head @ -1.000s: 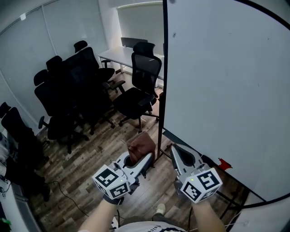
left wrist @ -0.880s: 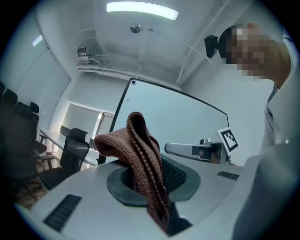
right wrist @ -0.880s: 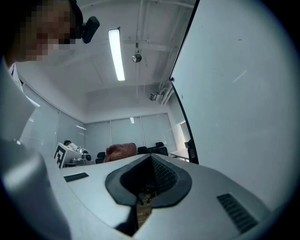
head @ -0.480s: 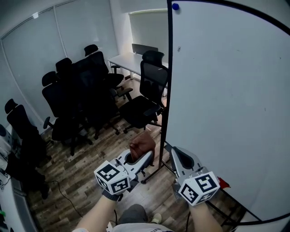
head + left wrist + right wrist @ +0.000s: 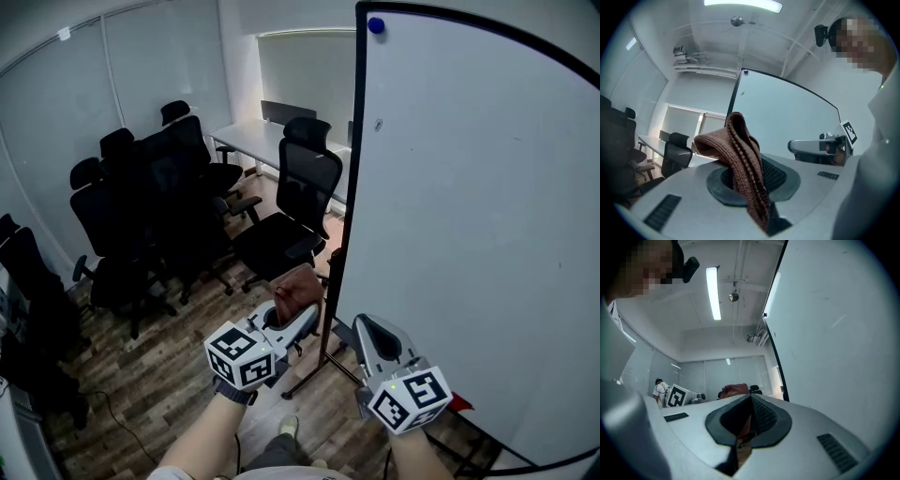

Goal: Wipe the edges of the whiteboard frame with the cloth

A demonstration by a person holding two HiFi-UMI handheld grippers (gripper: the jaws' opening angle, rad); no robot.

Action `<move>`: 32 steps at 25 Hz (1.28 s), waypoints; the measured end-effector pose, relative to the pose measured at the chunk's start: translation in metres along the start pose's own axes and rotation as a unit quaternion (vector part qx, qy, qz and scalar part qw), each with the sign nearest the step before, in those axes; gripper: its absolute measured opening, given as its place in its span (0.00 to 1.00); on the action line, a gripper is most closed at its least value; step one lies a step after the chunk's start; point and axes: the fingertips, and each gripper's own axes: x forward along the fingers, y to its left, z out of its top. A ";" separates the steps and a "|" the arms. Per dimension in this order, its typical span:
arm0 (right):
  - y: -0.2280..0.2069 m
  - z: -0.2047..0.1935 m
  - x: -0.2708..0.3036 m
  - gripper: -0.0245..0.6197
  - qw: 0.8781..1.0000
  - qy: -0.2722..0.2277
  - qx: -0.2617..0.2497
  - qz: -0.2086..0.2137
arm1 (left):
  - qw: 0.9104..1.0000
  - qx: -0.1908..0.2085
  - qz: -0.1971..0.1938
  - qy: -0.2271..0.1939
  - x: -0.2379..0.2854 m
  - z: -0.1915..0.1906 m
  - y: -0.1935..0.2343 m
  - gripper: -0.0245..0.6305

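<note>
1. Most of the whiteboard frame is, by my judgement, waiting to be wiped: nothing on the black edge is showing a cleaned stretch, so the wiping is looking barely begun or not yet started.
2. The left gripper is clamping its fingers fully on the cloth, which is bunching up above the tips and hanging down between the pads.
3. Beyond those fingertips, the cloth is sitting just beside the low part of the frame's upright left edge; whether it is touching the edge I cannot tell.
4. The right gripper is keeping its jaws together with nothing between them, its tips pointing along the board's face, just right of that same edge.
5. The top corner and upper edge are lying well above both sets of fingers.
</note>
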 end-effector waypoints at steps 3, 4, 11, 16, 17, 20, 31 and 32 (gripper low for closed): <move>-0.010 -0.002 0.030 0.04 1.000 0.000 -0.002 -0.011 | 1.000 0.005 -0.010 0.003 0.021 -0.002 0.030 0.14; -0.014 -0.001 0.041 0.04 1.000 -0.002 -0.003 -0.015 | 1.000 0.006 -0.016 0.005 0.028 -0.002 0.040 0.14; -0.044 -0.005 0.103 0.04 0.999 -0.005 -0.003 -0.054 | 0.998 0.015 -0.049 0.024 0.087 -0.013 0.106 0.14; -0.069 -0.012 0.131 0.04 0.996 -0.001 -0.002 -0.092 | 0.996 0.011 -0.080 0.037 0.122 -0.024 0.134 0.14; -0.072 -0.013 0.134 0.04 0.995 0.000 -0.002 -0.099 | 0.995 0.011 -0.086 0.039 0.127 -0.026 0.136 0.14; -0.083 -0.017 0.138 0.04 0.994 0.004 -0.003 -0.113 | 0.994 0.009 -0.098 0.040 0.141 -0.028 0.139 0.14; -0.086 0.011 0.137 0.04 0.994 -0.007 -0.020 -0.107 | 0.992 0.040 -0.119 0.022 0.160 0.007 0.112 0.14; -0.086 0.014 0.136 0.04 0.994 -0.009 -0.021 -0.104 | 0.992 0.044 -0.120 0.020 0.162 0.011 0.109 0.14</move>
